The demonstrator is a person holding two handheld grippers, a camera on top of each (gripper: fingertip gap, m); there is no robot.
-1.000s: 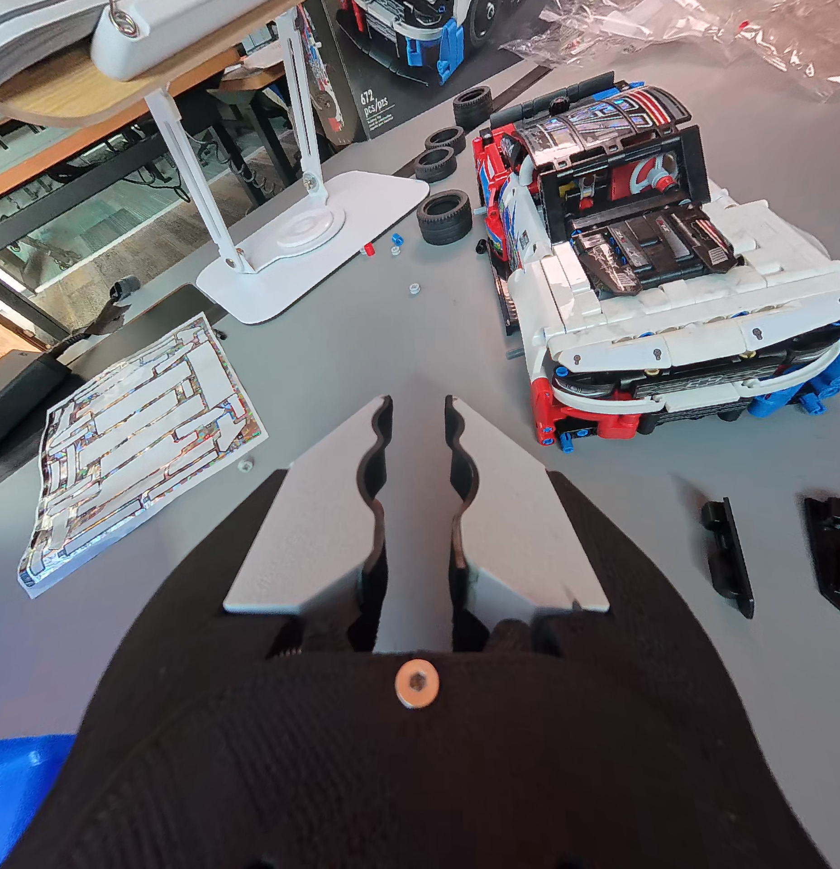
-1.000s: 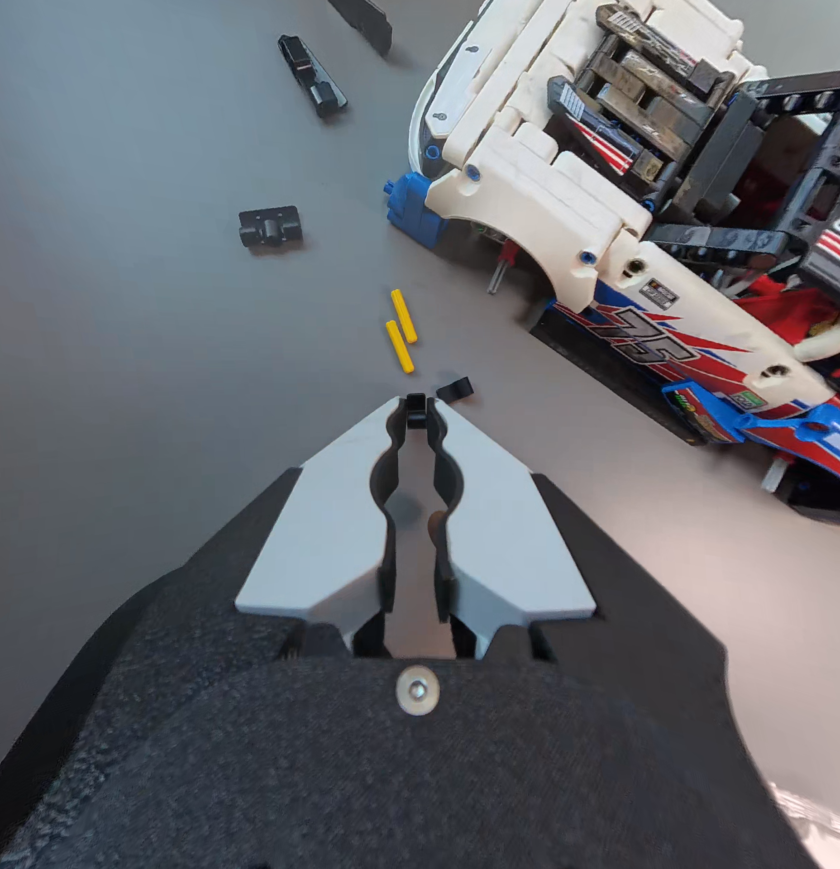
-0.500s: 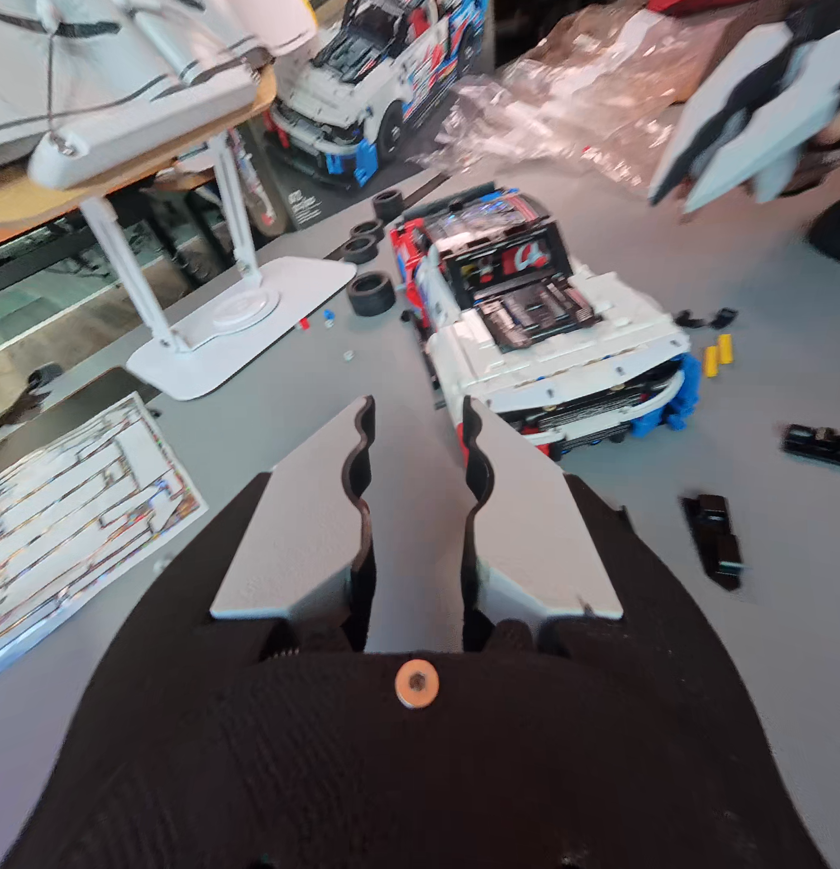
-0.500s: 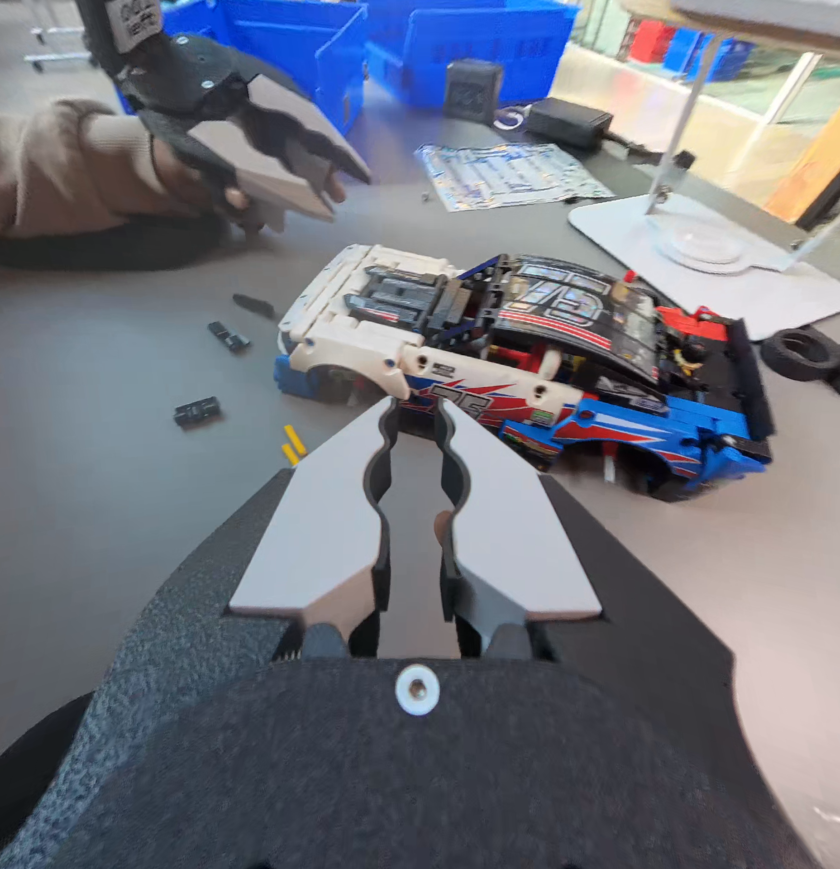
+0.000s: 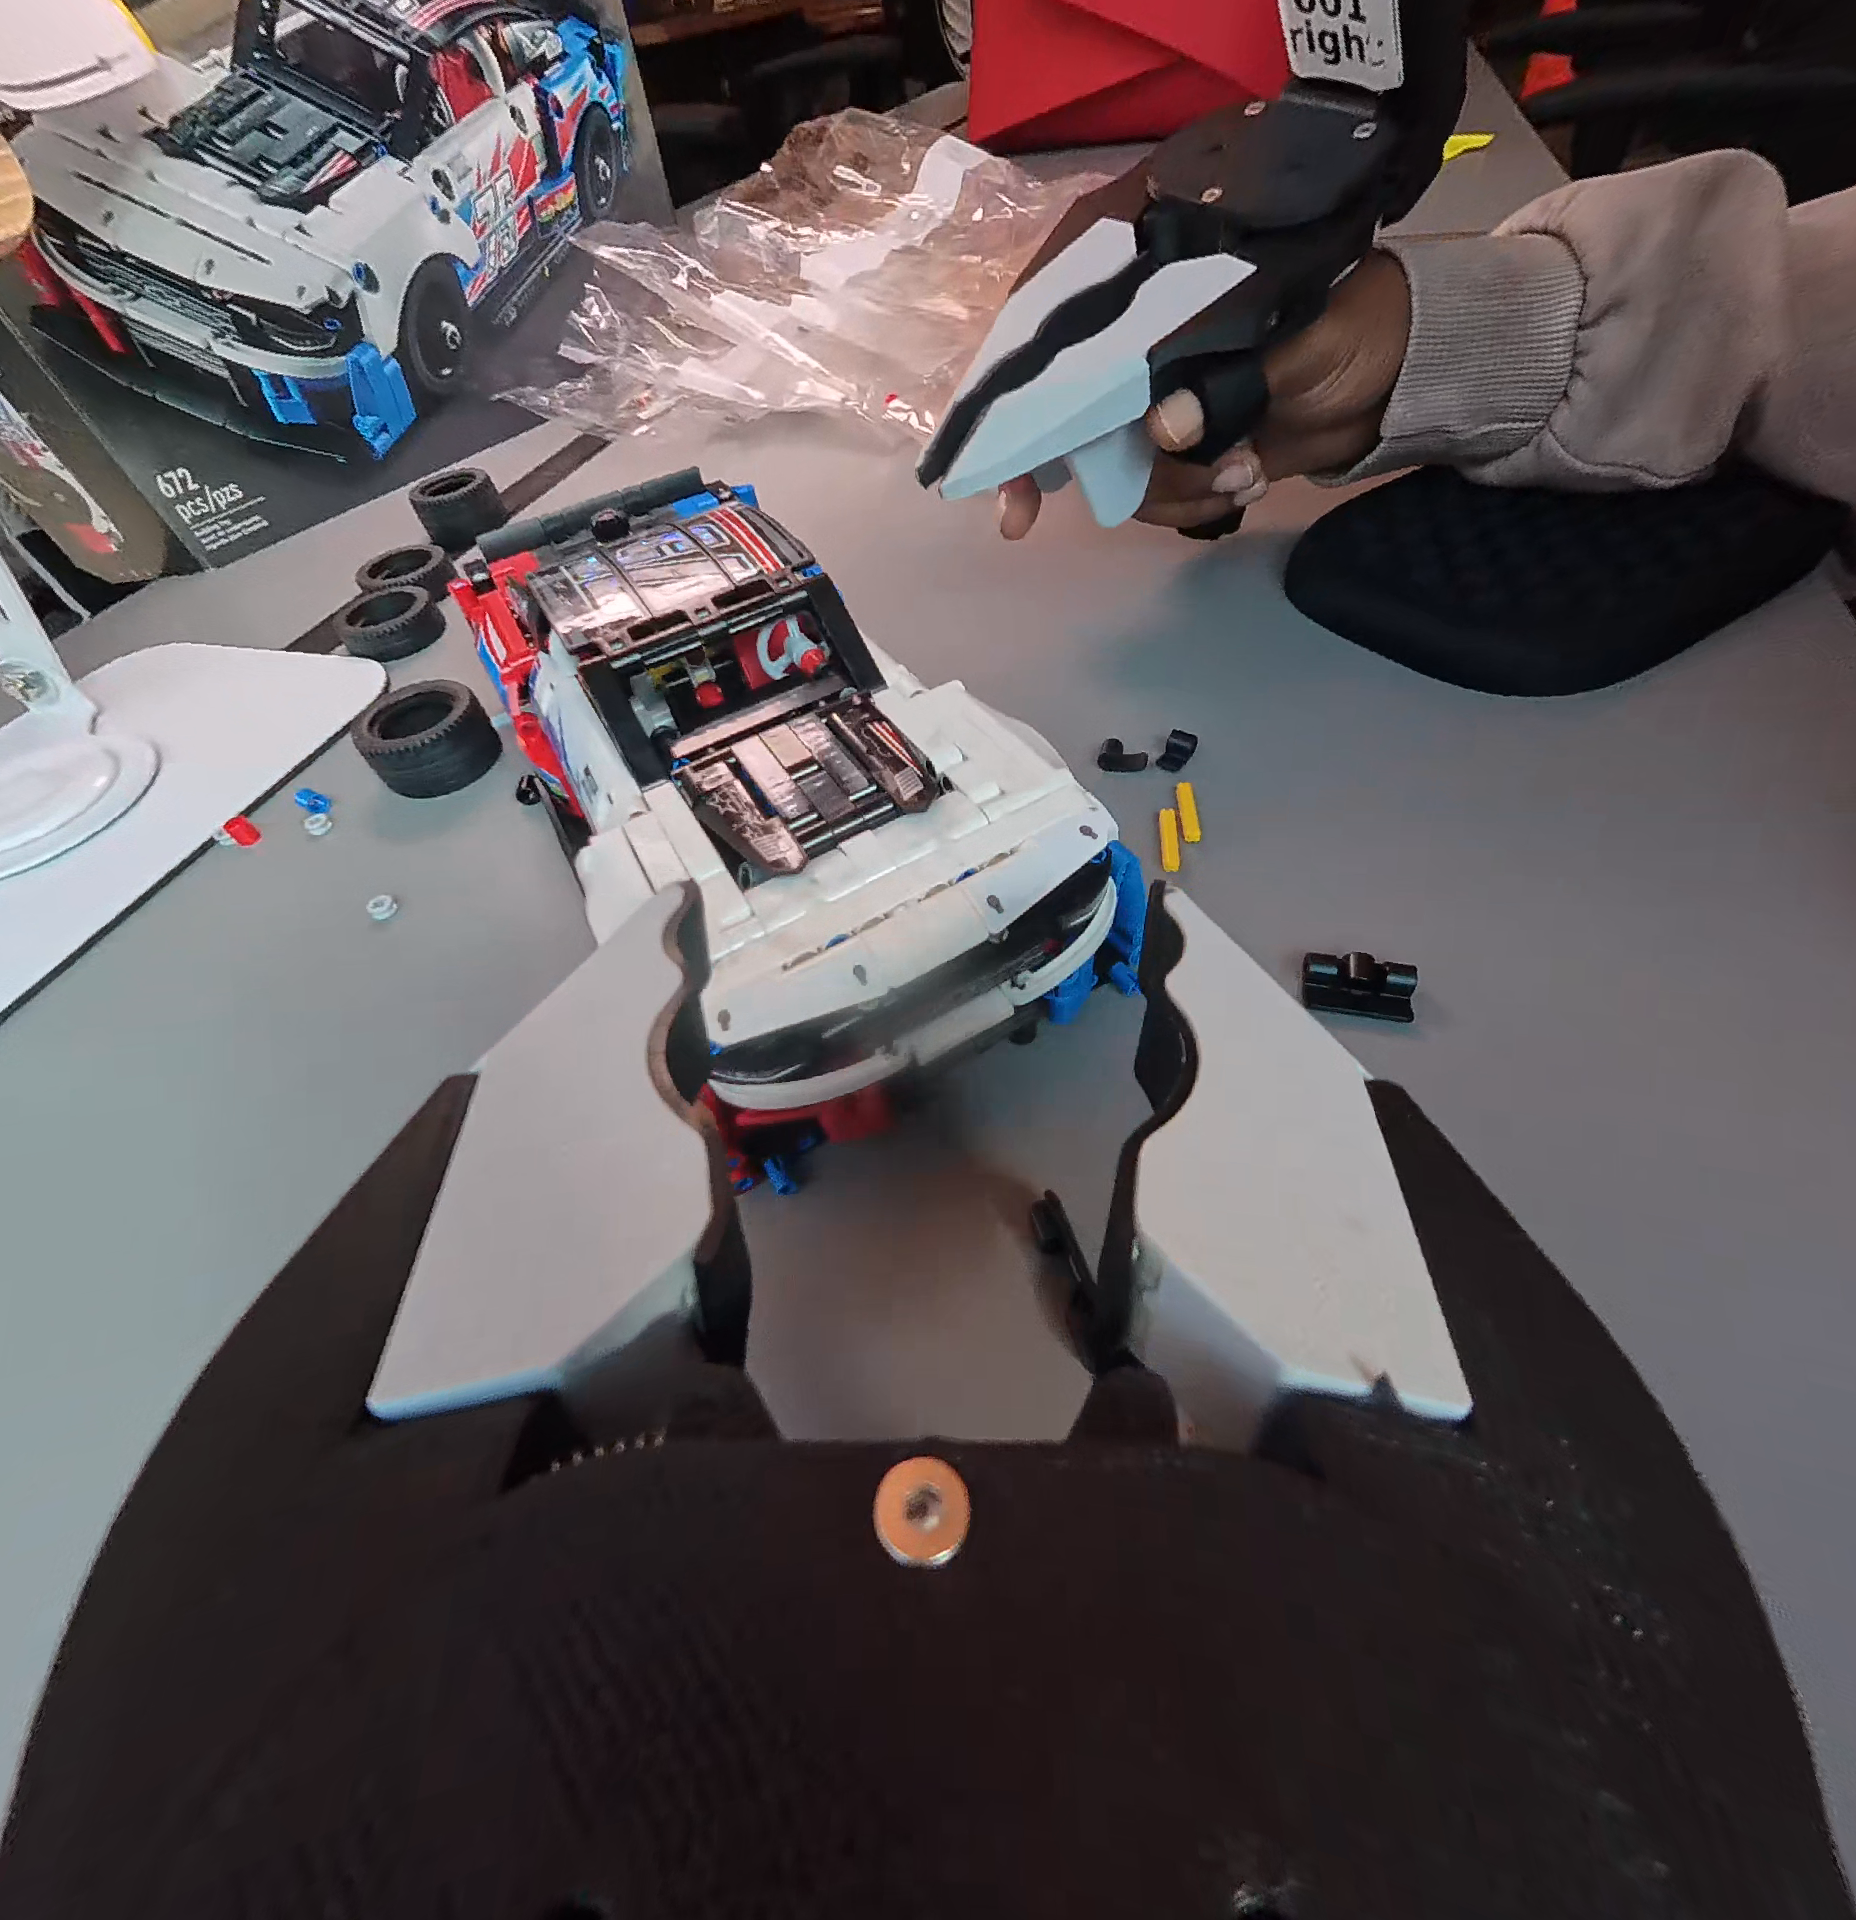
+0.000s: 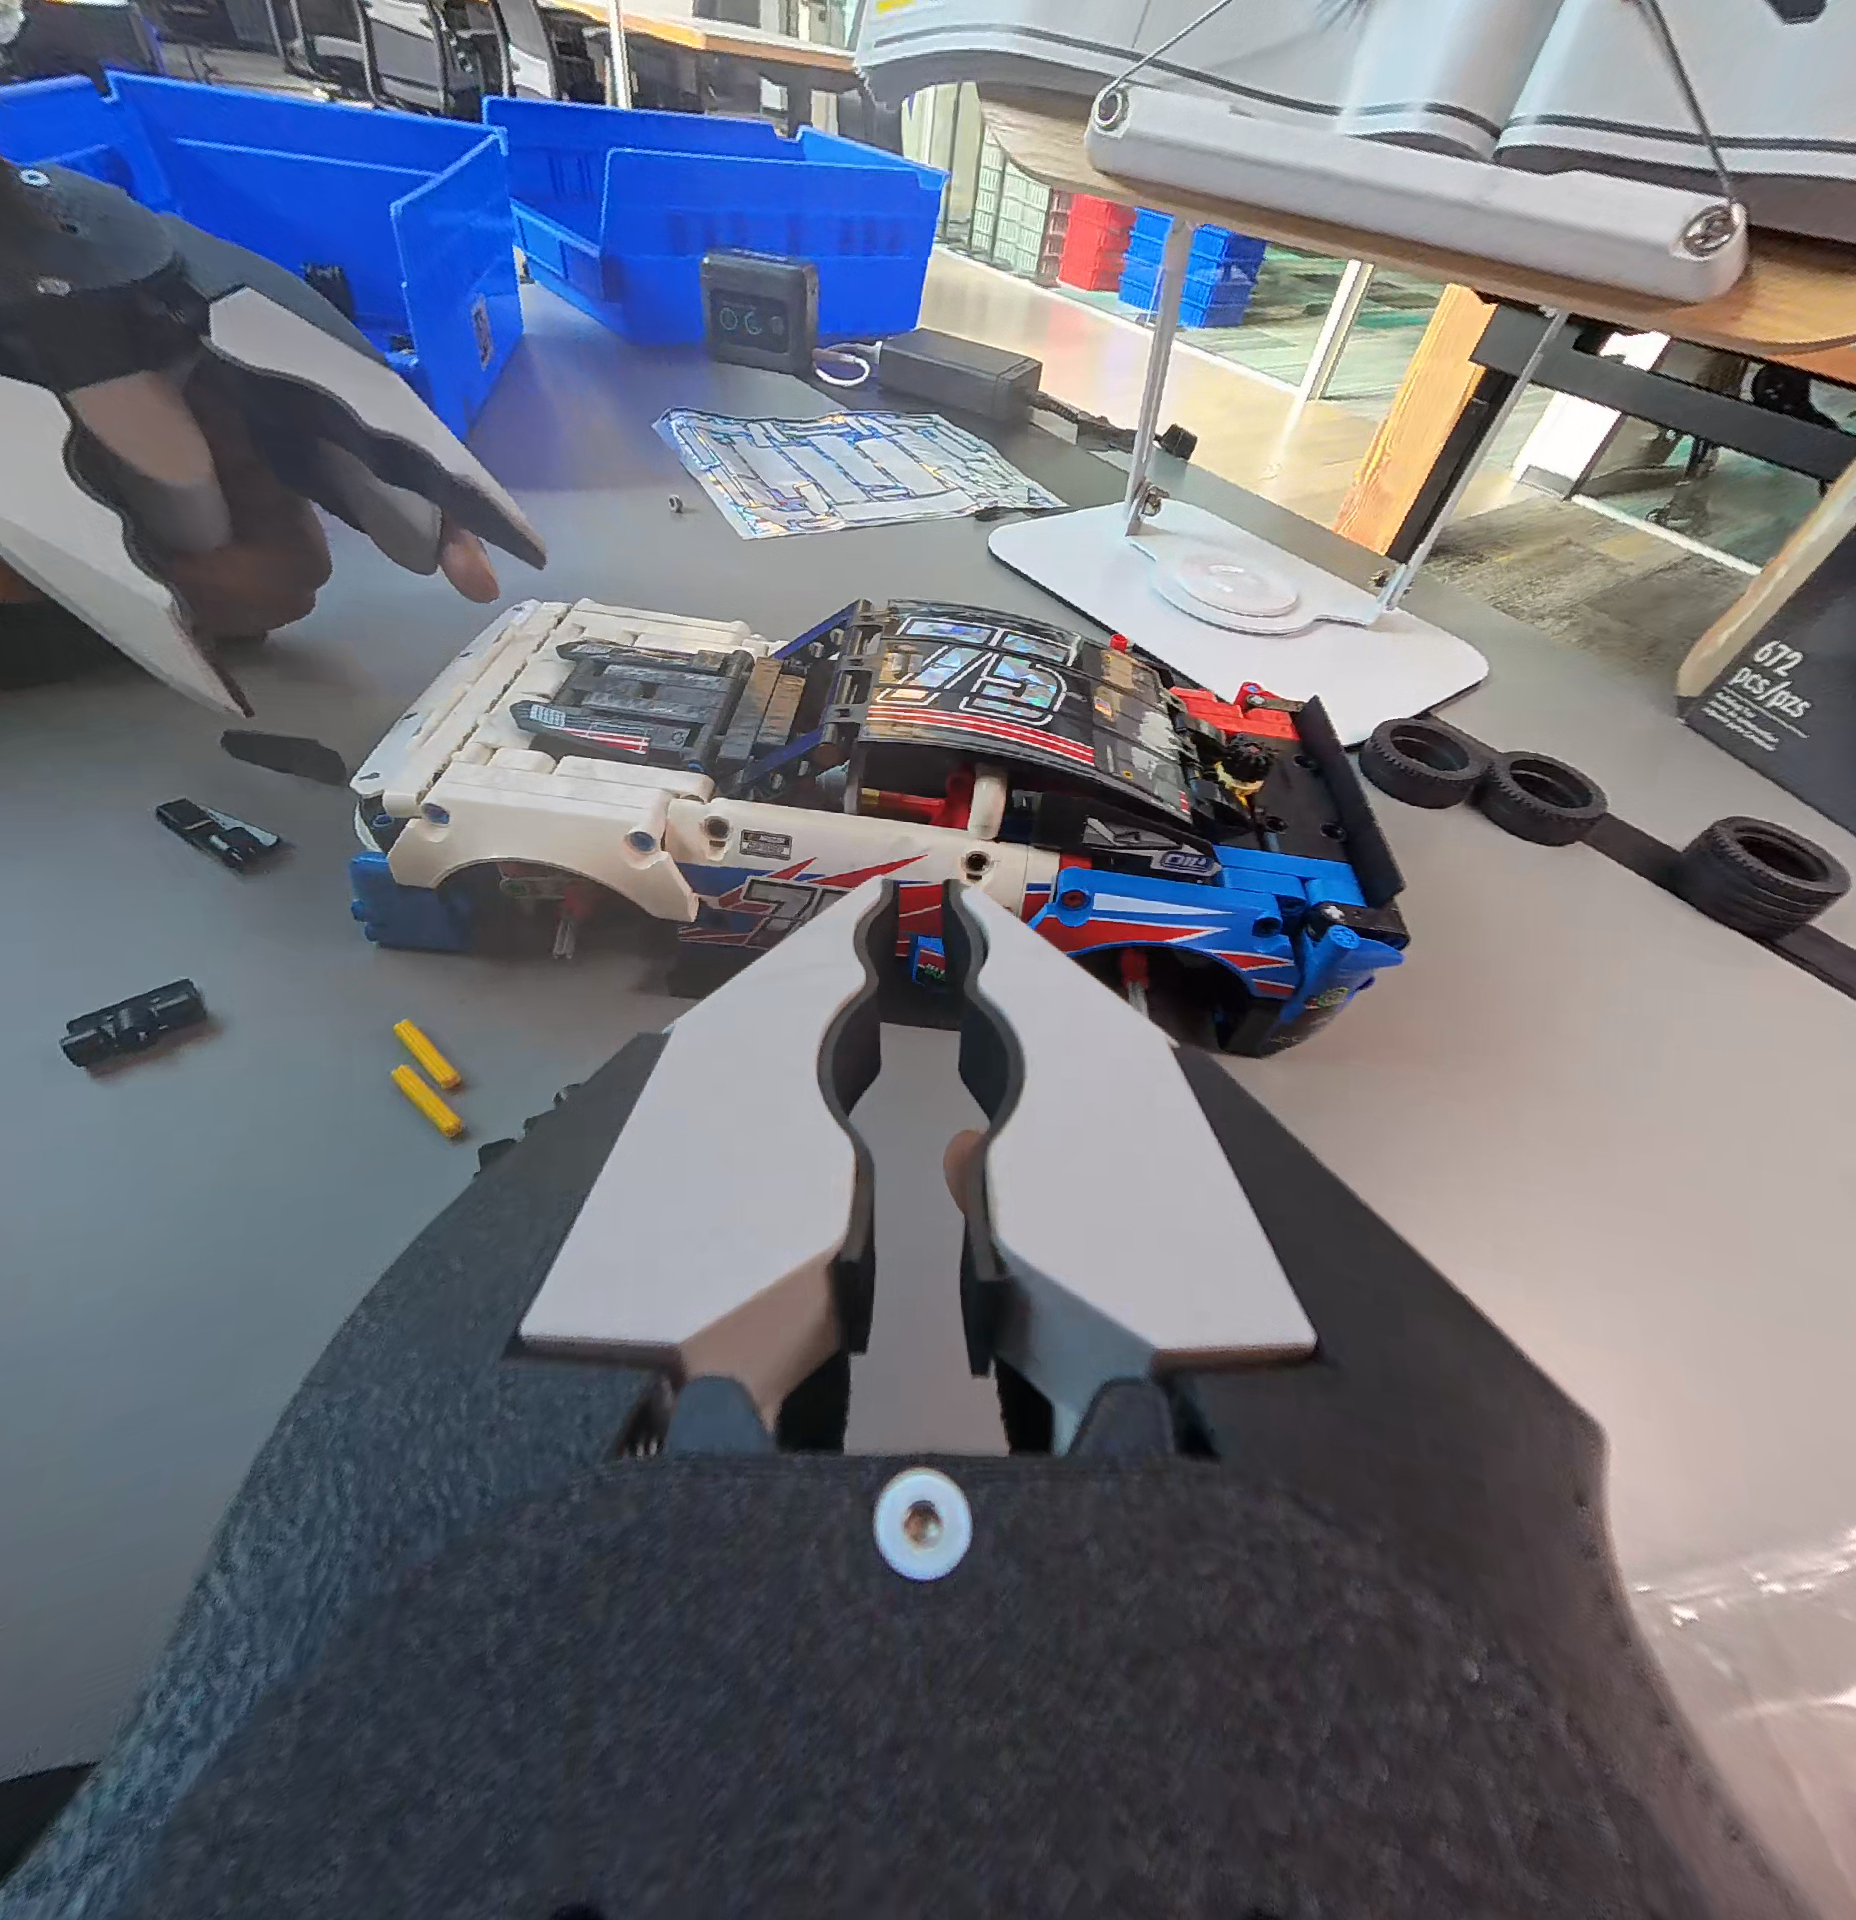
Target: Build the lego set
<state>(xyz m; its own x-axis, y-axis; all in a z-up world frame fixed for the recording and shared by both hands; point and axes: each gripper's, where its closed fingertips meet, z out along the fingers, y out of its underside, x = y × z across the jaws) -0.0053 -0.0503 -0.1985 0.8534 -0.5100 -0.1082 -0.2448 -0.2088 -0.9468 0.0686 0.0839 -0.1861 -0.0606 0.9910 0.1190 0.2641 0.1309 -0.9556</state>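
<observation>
We count one toy car (image 5: 799,821) at the centre of the left wrist frame, four loose tyres (image 5: 425,736) at its upper left, and two yellow pins (image 5: 1178,823) to its right. Our left gripper (image 5: 919,925) hovers low, its jaws spread wide around the car's white nose. Our right gripper (image 6: 919,904), level, faces the car's glossy side, jaws slightly apart and empty.

Left gripper (image 5: 919,940) with black textured housing, flat pale-grey wedge fingers (image 5: 581,1153), wavy black inner pads, silver screw at centre, right gripper (image 6: 916,902) matching in speckled charcoal with white-ringed screw, white sticker on its body, beige ribbed-cuff sleeve (image 5: 1589,322)
</observation>
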